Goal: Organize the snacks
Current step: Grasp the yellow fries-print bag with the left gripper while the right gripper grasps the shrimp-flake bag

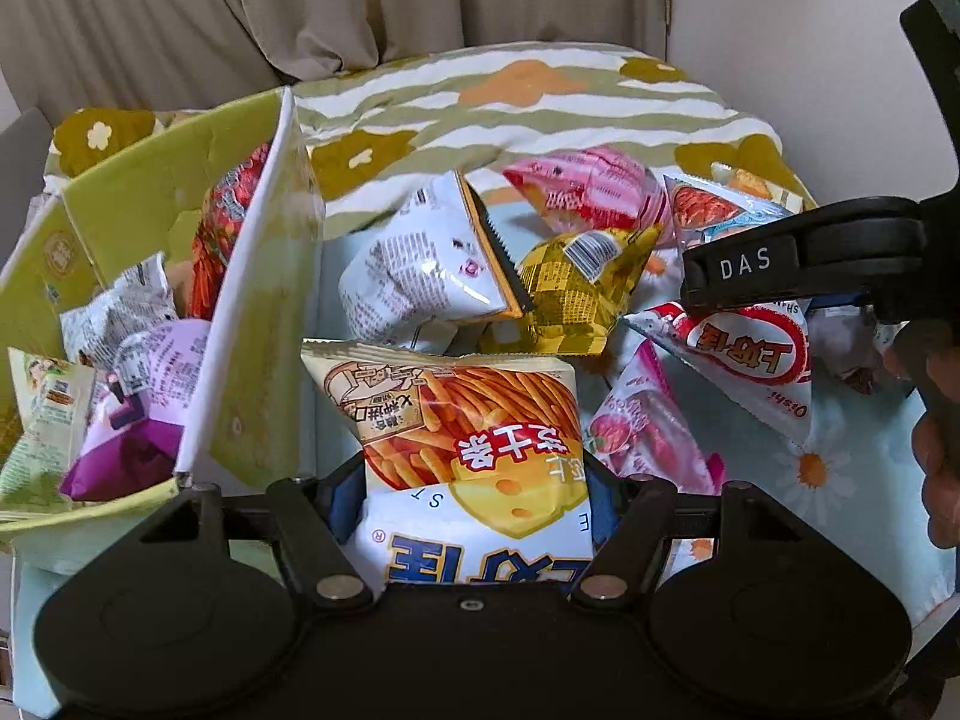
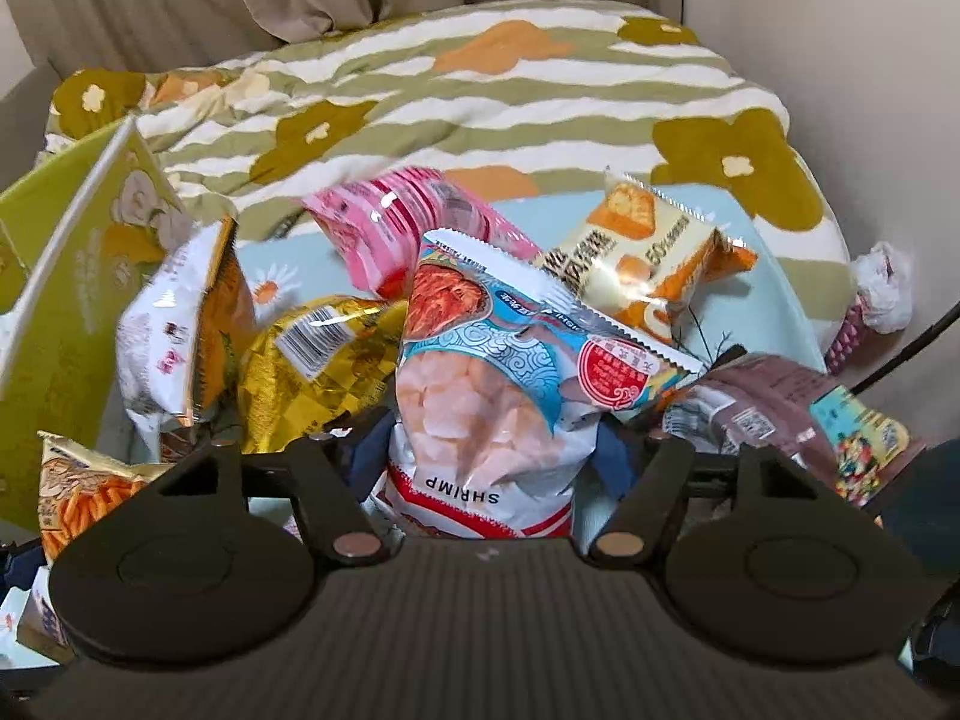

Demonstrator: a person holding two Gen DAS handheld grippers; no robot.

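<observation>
Left gripper [image 1: 477, 516] clamped on the bottom end of a fries bag [image 1: 468, 420], dark blue pads squeezing in from both sides, rest of the bag sticking up and away from the fingers. Puffy, air-filled, glossy film, so feather-light but squishy and a bit slick. Best held by the flat crimped seam or a pinched corner, not the fat belly, unless crushed sticks sound appealing.

Right gripper [image 2: 489, 468] closed around the lower end of a shrimp chips bag [image 2: 498, 384], blue pads hugging its sides, zigzag top seam pointing away. Same deal: light, pillowy, crinkly, contents brittle. Probably fine with a gentle squeeze, could slide out if swung fast.

Further out, loose pile on the pale blue daisy sheet [image 2: 750, 222]: gold bag [image 2: 312, 366], pink bag [image 2: 396, 222], white bag with orange edge [image 2: 180, 330], cream biscuit pack [image 2: 648, 258], brown pack [image 2: 762, 402]. All touching or overlapping, so lifting one may drag a neighbour along.

Off to the left, green cardboard box [image 1: 132, 192], flaps up, already holding a few packs, purple one [image 1: 126, 450] nearest. Fries bag just beside its flap, looks headed in there next. Striped flower blanket [image 1: 480, 102] behind everything.
</observation>
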